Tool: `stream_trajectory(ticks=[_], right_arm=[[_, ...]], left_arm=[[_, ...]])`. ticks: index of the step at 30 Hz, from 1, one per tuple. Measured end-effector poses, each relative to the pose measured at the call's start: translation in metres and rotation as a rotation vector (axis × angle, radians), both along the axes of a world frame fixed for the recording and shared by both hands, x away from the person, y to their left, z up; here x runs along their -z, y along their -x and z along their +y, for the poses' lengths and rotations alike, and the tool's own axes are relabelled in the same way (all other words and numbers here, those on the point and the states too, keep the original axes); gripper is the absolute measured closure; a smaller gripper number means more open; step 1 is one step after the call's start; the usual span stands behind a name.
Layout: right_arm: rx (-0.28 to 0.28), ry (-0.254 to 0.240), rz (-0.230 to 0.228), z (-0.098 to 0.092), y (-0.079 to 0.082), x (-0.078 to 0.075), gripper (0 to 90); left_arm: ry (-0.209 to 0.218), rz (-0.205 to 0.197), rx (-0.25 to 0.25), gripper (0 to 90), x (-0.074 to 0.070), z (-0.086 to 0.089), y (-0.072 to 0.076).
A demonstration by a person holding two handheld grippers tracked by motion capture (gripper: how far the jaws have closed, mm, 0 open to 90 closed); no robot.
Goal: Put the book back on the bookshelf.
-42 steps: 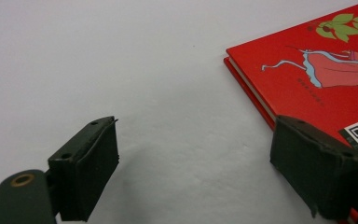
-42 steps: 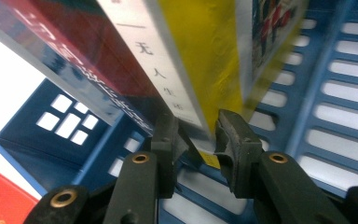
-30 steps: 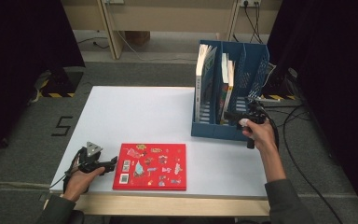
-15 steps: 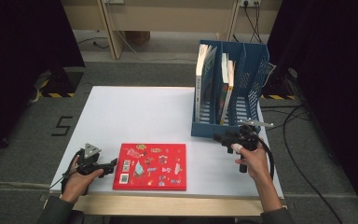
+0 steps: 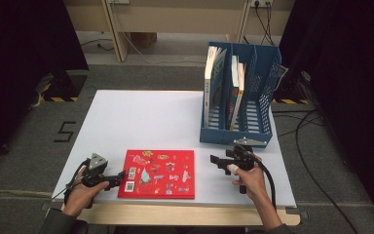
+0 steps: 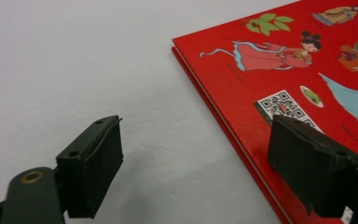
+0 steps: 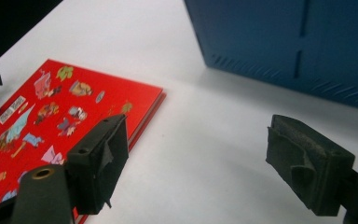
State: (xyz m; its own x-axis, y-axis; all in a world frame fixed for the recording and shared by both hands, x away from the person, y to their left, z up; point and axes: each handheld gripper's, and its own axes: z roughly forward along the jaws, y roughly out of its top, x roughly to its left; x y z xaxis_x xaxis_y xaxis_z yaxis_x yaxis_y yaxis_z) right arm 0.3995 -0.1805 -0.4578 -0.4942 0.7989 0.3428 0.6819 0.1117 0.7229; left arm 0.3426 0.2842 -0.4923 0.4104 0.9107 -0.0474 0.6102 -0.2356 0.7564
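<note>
Down front, the flat red hardcover picture book (image 5: 157,173) lies unlifted on the white table (image 5: 141,122), left gripper (image 5: 119,176) narrowing empty at its edge, right gripper (image 5: 216,160) spreading empty nearby, blue slotted file rack (image 5: 238,97) beyond awaiting it.

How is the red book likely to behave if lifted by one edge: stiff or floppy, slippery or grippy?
The red book looks hard-covered with thick boards, so probably stiff rather than floppy. Its cover looks smooth, so it may slide on the table when nudged. It lies flat, so getting under an edge may be awkward.
</note>
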Motion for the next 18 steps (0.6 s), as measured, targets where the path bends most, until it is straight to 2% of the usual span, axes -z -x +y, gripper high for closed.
stream_trajectory(ticks=[3,6,8,10,12,18], right_arm=[[-0.016,0.002,0.010,0.007,0.003,0.005,19.5],[-0.025,-0.018,0.025,0.015,0.007,0.010,19.4],[-0.031,-0.052,0.047,0.022,0.010,0.013,19.4],[-0.063,-0.062,0.056,0.028,0.013,0.017,18.9],[-0.066,-0.062,0.056,0.033,0.016,0.018,18.9],[-0.120,-0.055,0.076,0.048,0.025,0.024,19.0]], left_arm=[[0.008,0.008,0.018,19.8,0.000,-0.002,0.002],[0.015,0.016,0.036,22.2,-0.001,-0.003,0.004],[0.020,0.023,0.042,22.2,-0.001,-0.004,0.005],[0.035,0.037,0.054,23.0,-0.001,-0.005,0.006],[0.036,0.040,0.070,23.2,-0.001,-0.006,0.008],[0.040,0.051,0.083,23.7,-0.001,-0.008,0.012]])
